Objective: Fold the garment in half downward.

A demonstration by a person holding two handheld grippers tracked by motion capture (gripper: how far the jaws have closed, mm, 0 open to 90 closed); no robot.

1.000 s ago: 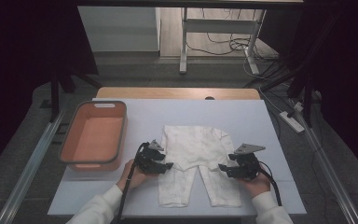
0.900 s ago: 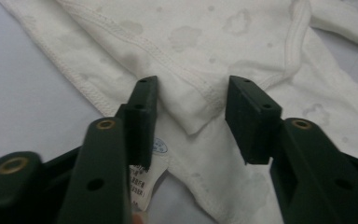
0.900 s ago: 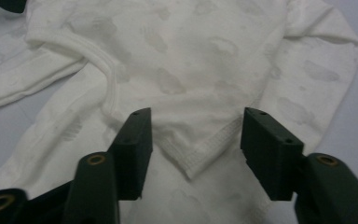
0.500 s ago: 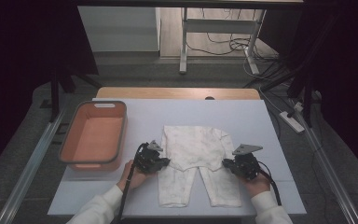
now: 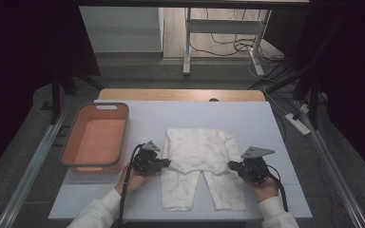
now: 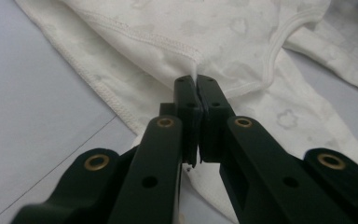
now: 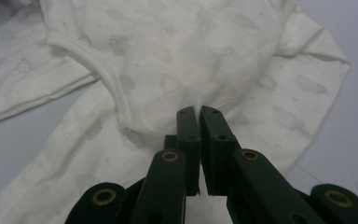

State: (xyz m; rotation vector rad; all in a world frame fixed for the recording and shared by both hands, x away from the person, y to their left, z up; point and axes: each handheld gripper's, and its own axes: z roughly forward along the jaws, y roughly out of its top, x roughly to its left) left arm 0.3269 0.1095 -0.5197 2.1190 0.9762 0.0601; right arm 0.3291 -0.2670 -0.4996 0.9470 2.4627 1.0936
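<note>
Folding romper [image 5: 202,166] | I have left gripper [image 5: 164,163] and right gripper [image 5: 232,165] clamped on its folded edge | since earlier: fold carried nearer over legs | romper beside basket [image 5: 95,164] | next: release.

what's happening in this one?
A person is working on a white baby romper spread flat on the table, a gripper in each hand. The left gripper and the right gripper are each shut on a bit of fabric at the romper's sides, about mid-length. An orange basket sits to the left.
</note>
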